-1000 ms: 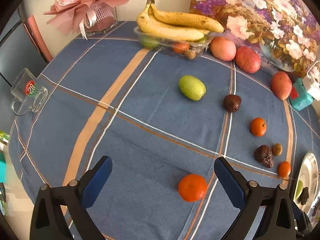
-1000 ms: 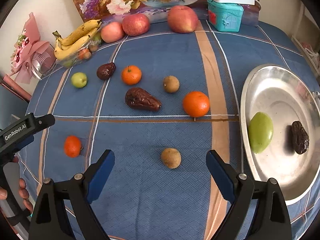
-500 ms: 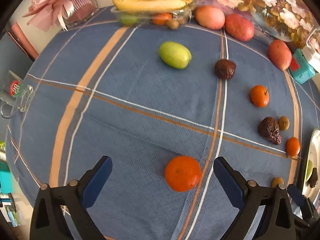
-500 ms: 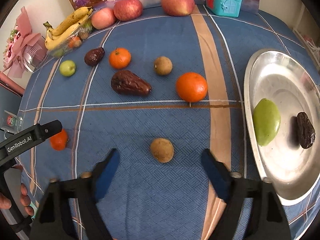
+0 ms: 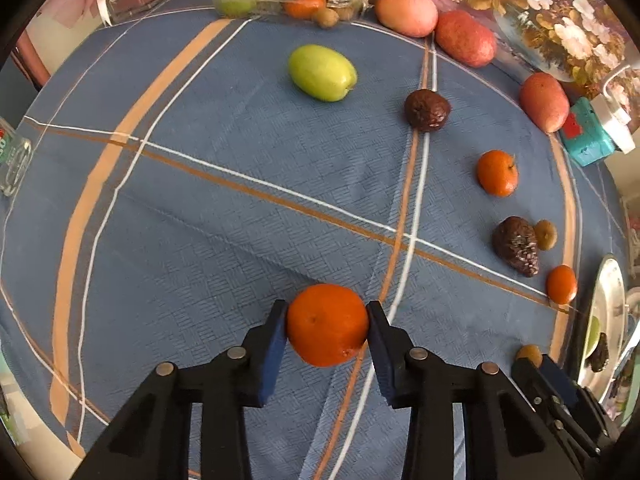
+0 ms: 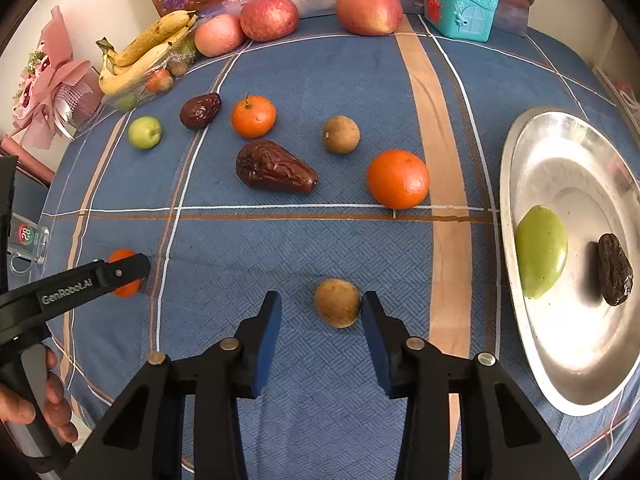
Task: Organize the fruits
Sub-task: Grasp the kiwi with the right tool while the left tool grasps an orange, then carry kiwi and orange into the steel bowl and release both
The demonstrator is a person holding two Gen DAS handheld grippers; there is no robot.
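My left claw (image 5: 327, 322) is clamped on an orange (image 5: 327, 325), both pads pressed to its sides, low over the blue checked cloth on the worktop (image 5: 208, 216). My right claw (image 6: 321, 312) is not clenched: a small brown fruit (image 6: 337, 303) sits between its pads, close to the right pad with a clear gap on the left, resting on the cloth. In the right view the left claw shows at the left edge, its finger across that same orange, with a hand (image 6: 48, 404) around the handle below. Further up the cloth lie a second orange (image 6: 398, 179), a big wrinkled date (image 6: 274, 168), another brown fruit (image 6: 341, 134), a mandarin (image 6: 253, 116), a smaller date (image 6: 200, 110) and a green fruit (image 6: 145, 132). To the right a steel tray (image 6: 560, 376) holds a green fruit (image 6: 541, 251) and a dark date (image 6: 614, 269), apart from each other. Along the far edge stand three apples (image 6: 369, 8), a clear box with bananas (image 6: 144, 56) on top, and a teal box (image 6: 460, 10).
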